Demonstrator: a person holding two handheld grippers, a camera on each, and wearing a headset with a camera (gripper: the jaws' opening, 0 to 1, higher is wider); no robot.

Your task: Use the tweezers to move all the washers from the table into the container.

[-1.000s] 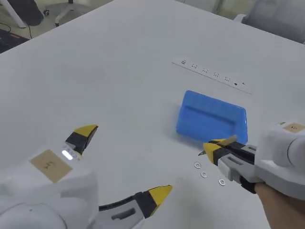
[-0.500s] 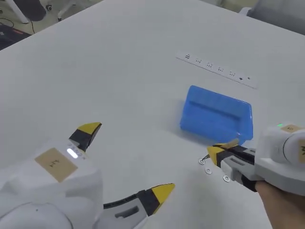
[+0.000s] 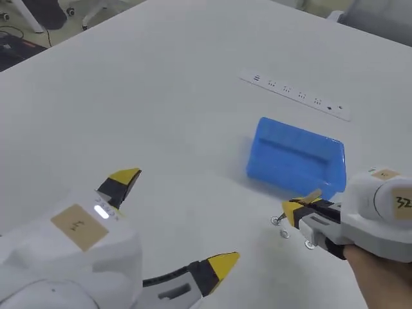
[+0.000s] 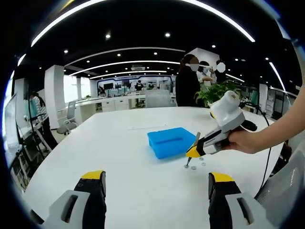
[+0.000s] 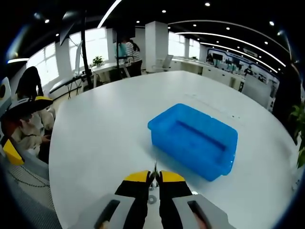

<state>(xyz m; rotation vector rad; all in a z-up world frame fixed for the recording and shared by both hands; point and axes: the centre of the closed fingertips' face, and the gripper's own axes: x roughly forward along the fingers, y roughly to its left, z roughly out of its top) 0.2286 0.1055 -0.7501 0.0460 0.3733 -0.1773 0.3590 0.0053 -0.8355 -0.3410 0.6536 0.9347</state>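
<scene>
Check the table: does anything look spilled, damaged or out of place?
Nothing stands out. The blue container sits upright and whole on the table; the washers lie loose beside it, by the tweezers in the right gripper.

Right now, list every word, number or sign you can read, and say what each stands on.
"32", cut at the picture's edge: white body of the right gripper, which holds the tweezers.
Tan label on the left gripper: a dark mark, too blurred to read.
Tan label on the right gripper: too small to read.
Power strip on the table: small marks, too small to read.
</scene>
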